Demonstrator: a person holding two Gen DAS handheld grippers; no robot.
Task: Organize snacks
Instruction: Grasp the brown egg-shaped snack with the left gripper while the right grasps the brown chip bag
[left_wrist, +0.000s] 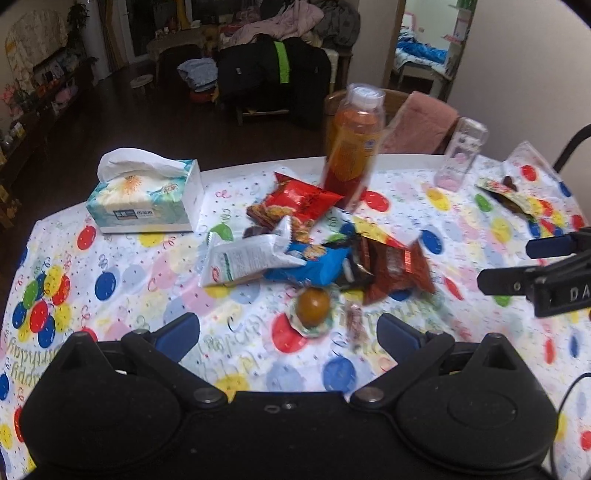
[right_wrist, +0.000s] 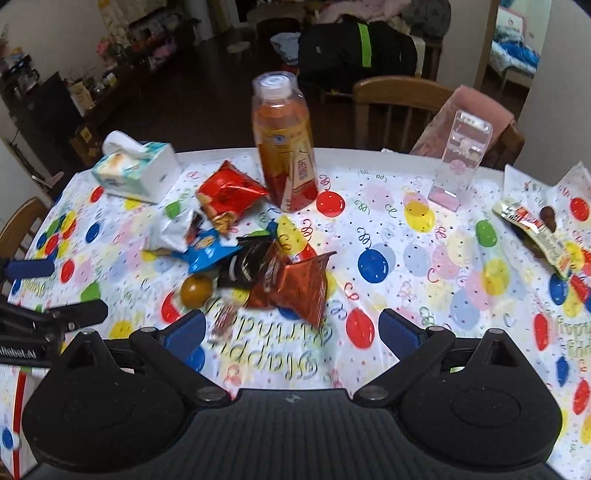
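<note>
covering the whole surface, a balloon-print cloth lies over the table (right_wrist: 424, 266), which carries everything listed. tissue box (left_wrist: 144, 192), far left corner, not a snack. orange drink bottle (right_wrist: 284, 147), upright, just behind the heap. clear plastic box (right_wrist: 460, 158), upright and seemingly empty, to the right of the bottle (a likely home for the snacks, though that is a guess). snack heap, centre: red packet (right_wrist: 229, 195), white packet (left_wrist: 251, 258), blue packet (left_wrist: 314, 262), dark packet (right_wrist: 243, 266) and brown-red packet (right_wrist: 295, 284), overlapping one another. small round brown sweet (left_wrist: 313, 306) in an opened wrapper, just in front of the heap. stray wrappers (right_wrist: 532, 229), far right edge, well apart. left hand-held gripper (left_wrist: 288, 332): jaws wide, empty, hovering before the sweet. right hand-held gripper (right_wrist: 291, 328): jaws wide, empty, facing the brown-red packet. step judged: sorting not begun; next move calls for closing on one loose packet without dragging its neighbours.
</note>
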